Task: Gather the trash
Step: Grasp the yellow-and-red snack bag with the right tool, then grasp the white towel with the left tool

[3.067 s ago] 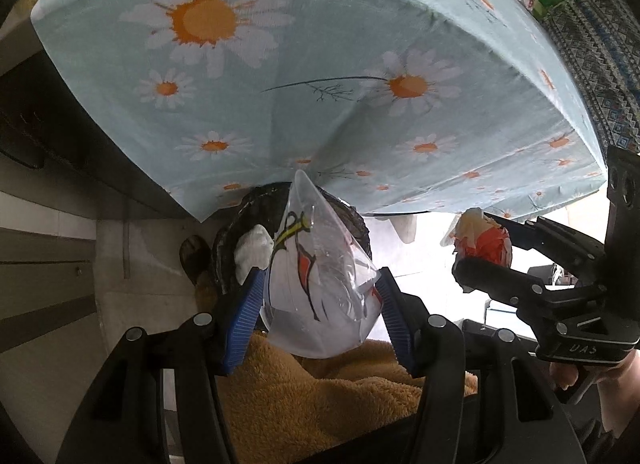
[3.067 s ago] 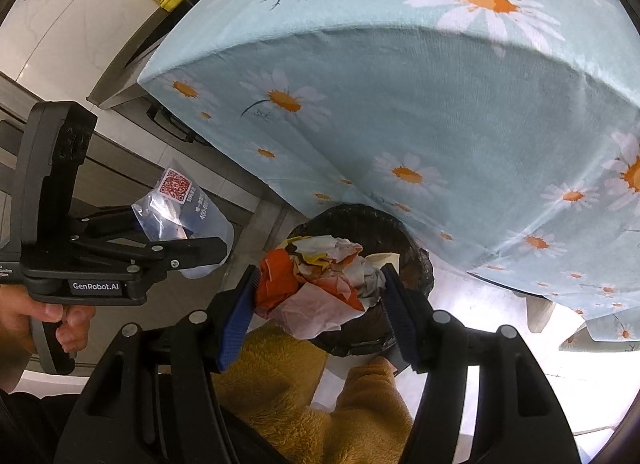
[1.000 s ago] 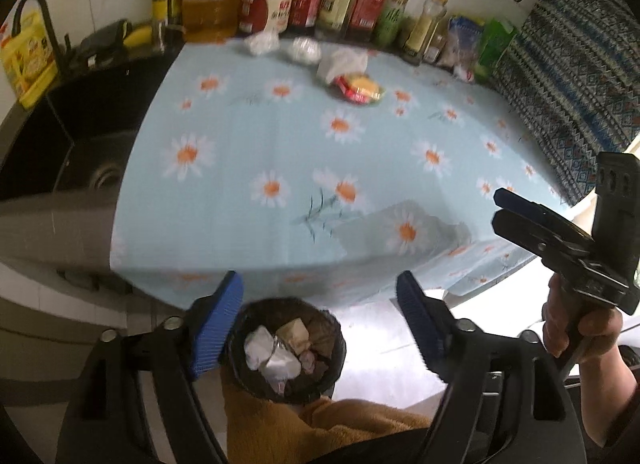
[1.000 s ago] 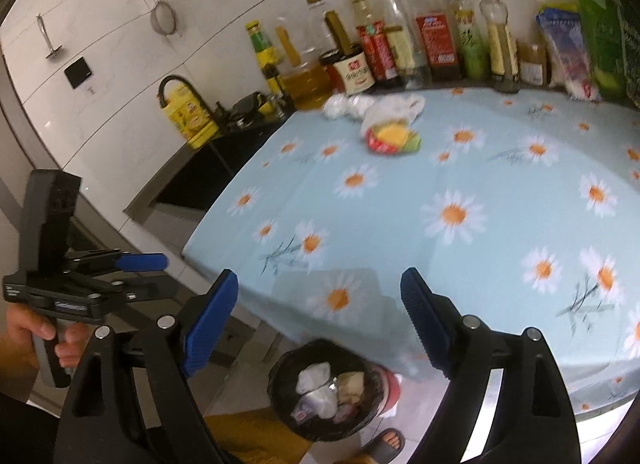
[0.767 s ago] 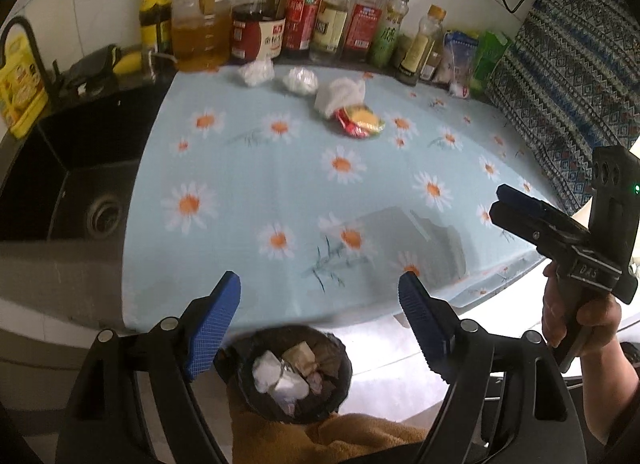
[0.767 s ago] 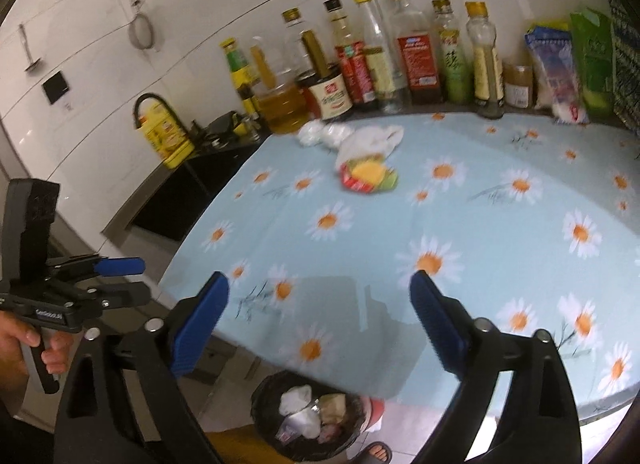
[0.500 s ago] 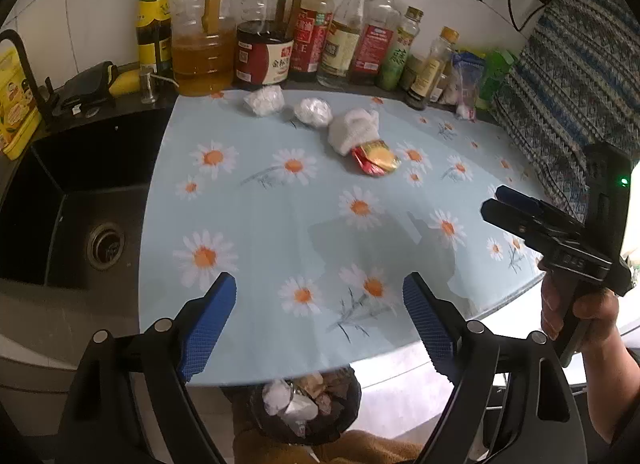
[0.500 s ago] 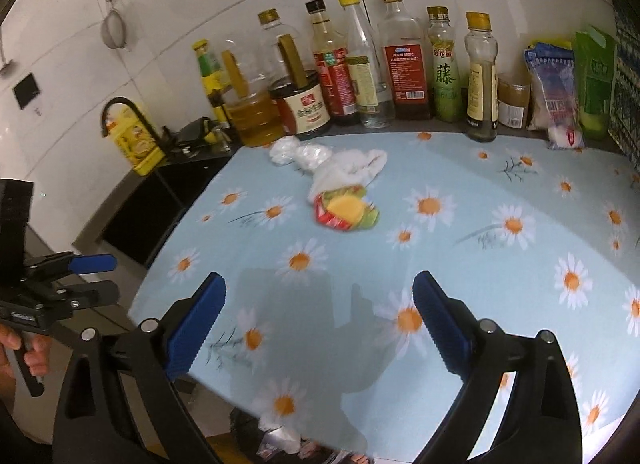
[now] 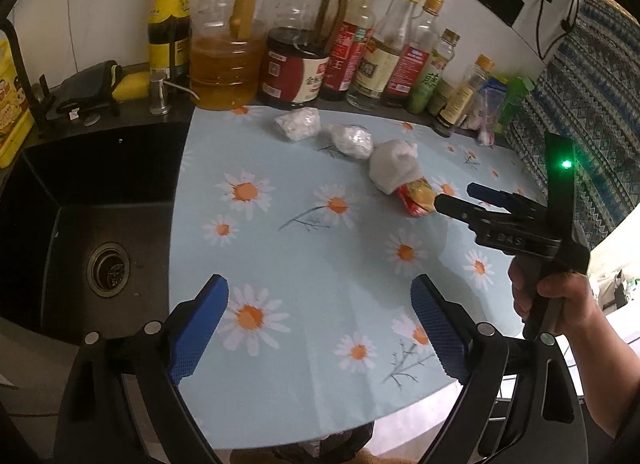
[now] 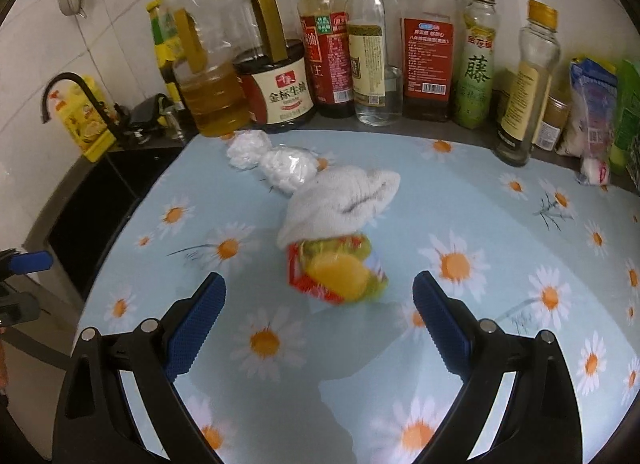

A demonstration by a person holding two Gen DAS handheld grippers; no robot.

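Trash lies on the daisy-print table: a red and yellow snack wrapper [image 10: 338, 272] [image 9: 417, 196], a crumpled white tissue [image 10: 340, 202] [image 9: 394, 166] just behind it, and two balled clear plastic bags [image 9: 298, 124] [image 9: 352, 140] farther back. My right gripper [image 10: 320, 318] hangs open just short of the wrapper, nothing between its blue pads. My left gripper [image 9: 320, 322] is over bare cloth near the table's front edge, its jaws still opening and empty. The right gripper [image 9: 460, 200] also shows in the left wrist view, close beside the wrapper.
A row of oil and sauce bottles [image 9: 296, 60] [image 10: 360, 36] lines the wall behind the table. A black sink [image 9: 80, 224] with a faucet [image 10: 68, 92] lies to the left. Snack packets [image 10: 592, 116] stand at the back right. The black bin's rim [image 9: 320, 452] peeks under the table's front edge.
Both grippers rose from the bin and moved forward over the table toward the trash. Their jaws spread wider. The bin has slipped almost out of view below the table edge.
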